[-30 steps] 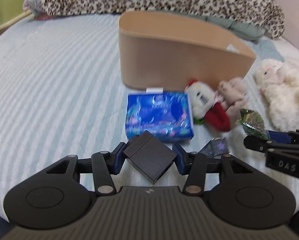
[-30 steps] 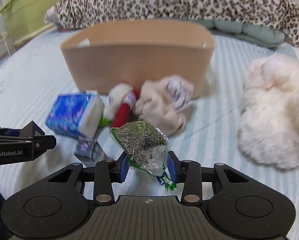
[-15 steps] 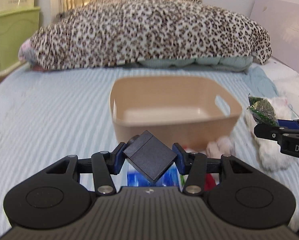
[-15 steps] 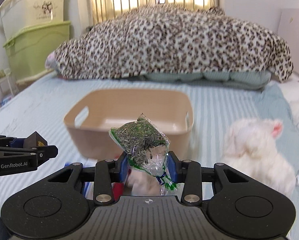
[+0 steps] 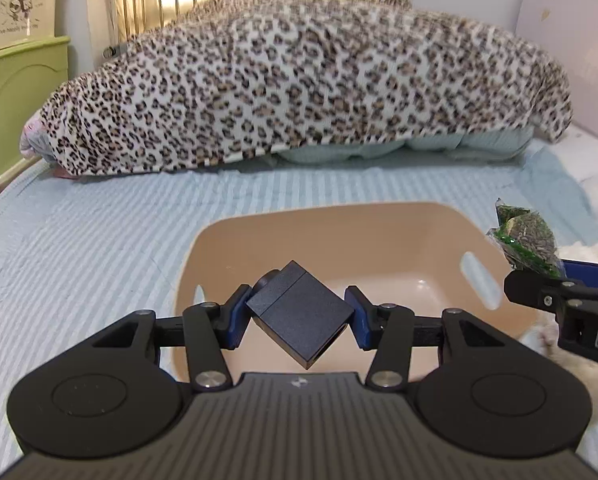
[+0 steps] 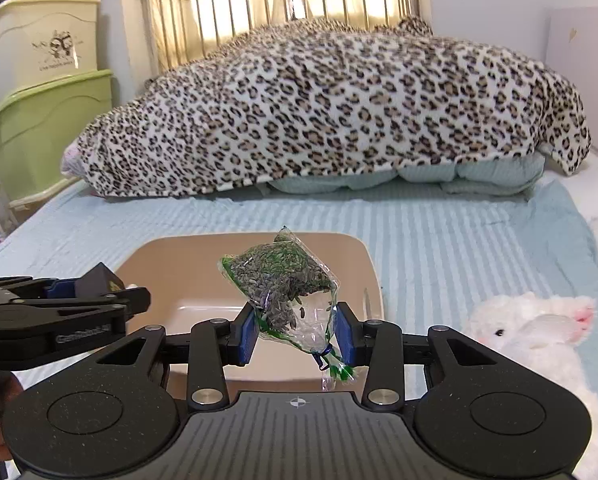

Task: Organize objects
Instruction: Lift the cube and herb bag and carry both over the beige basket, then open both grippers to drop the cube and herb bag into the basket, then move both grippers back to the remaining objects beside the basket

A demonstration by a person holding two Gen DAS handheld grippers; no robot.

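The right gripper (image 5: 567, 300) bore white letters "DA" (cut off at the frame edge); other printing stayed too blurred.

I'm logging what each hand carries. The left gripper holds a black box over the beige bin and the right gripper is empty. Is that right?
Not quite. The left gripper does hold the black box over the beige bin, but the right gripper is not empty: the right wrist view shows it shut on a clear bag of dried lavender.

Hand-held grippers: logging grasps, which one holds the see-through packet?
The right hand-held gripper holds the clear lavender sachet; the left hand-held gripper clamps an opaque black box.
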